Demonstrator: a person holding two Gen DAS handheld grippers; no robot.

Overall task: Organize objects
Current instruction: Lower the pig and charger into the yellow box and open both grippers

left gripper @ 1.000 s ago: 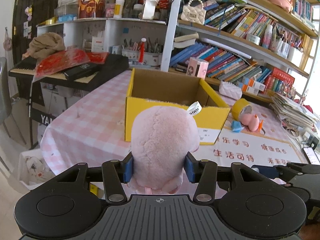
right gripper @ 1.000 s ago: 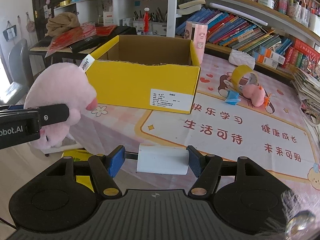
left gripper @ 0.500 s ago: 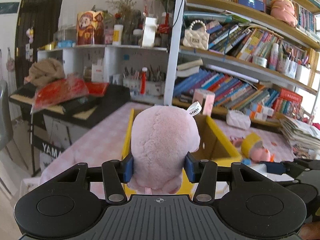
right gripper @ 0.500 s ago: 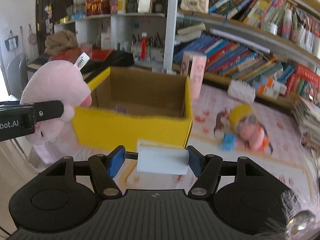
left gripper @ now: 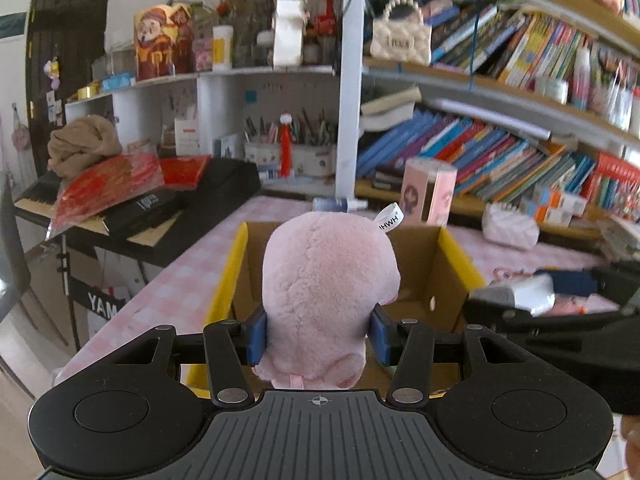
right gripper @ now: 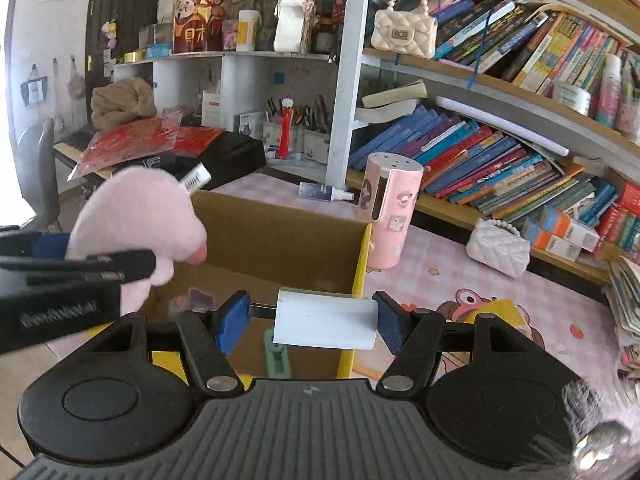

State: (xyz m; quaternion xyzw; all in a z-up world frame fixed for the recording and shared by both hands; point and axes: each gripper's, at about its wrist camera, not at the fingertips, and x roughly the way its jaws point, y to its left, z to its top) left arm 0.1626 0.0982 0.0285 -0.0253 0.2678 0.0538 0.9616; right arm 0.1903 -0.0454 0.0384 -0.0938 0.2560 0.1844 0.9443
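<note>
Left gripper (left gripper: 318, 334) pinching plush (left gripper: 326, 284) at its waist, above box (left gripper: 452, 264) at 12 o'clock; soft, light, squashes easily. Right gripper (right gripper: 310, 320) clamping white block (right gripper: 325, 319) endwise over box; rigid, smooth, likely slippery

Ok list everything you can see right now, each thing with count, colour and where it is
plush toy: 1, pink, held over the box
white block: 1, white, held over the box's right side
cardboard box: 1, yellow outside, brown inside, on the table, open
pink canister: 1, pink, upright behind the box
quilted purse: 1, white, table right
cream handbag: 1, cream, upper shelf
books: many, mixed colours, shelves
left gripper: 1, black with blue pads, holding the plush toy
right gripper: 1, black with blue pads, holding the white block
</note>
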